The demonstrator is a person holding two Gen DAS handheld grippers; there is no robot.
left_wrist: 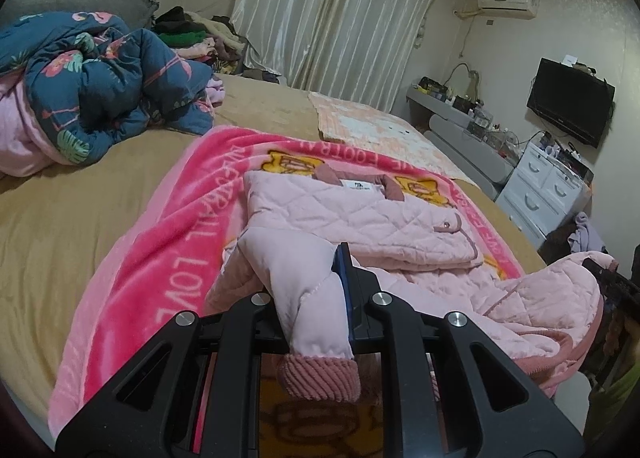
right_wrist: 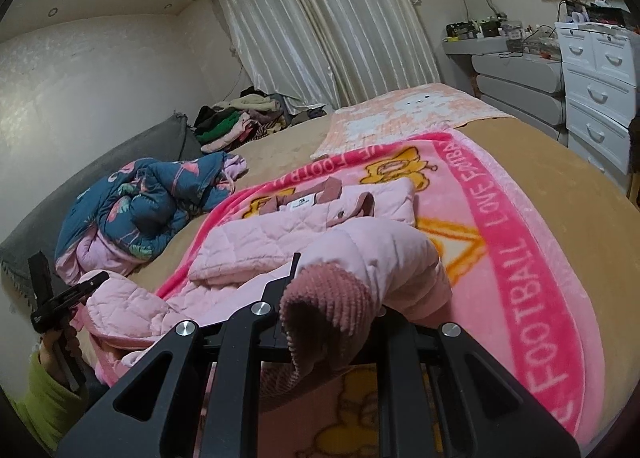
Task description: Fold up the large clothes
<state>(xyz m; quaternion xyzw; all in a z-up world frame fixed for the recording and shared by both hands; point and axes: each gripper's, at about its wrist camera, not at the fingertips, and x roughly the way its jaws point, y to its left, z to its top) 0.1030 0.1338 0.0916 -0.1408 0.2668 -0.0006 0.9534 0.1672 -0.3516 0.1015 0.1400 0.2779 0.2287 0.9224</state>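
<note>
- The left tool (left_wrist: 320, 298) was pinching a pale pink sleeve (left_wrist: 296, 278) of the jacket (left_wrist: 360, 214), its fingers pressed together on the fabric just above the ribbed cuff (left_wrist: 320, 378).
- The right tool (right_wrist: 332, 298) was pinching the other sleeve (right_wrist: 380, 254), with that sleeve's dusty-rose cuff (right_wrist: 328, 310) bunched over its fingers and hiding one of them.
- The jacket lay on a bright pink blanket (left_wrist: 160, 242) on the bed (left_wrist: 60, 198), collar at the far end, one quilted panel folded flat across the body.
- In the left view the jacket's near right part sagged off the bed edge, close to the right tool seen at the right edge of that picture.
- In the right view the left tool (right_wrist: 64, 298) showed at the near left, held by a hand in a green sleeve.
- A blue floral quilt (left_wrist: 100, 86) was heaped on the far left of the bed, well apart from the jacket.
- A pale peach cloth (left_wrist: 372, 130) lay flat beyond the blanket.
- A clothes pile (right_wrist: 240, 114) sat by the curtain (left_wrist: 340, 10); white drawers (right_wrist: 600, 70) stood at the right.
</note>
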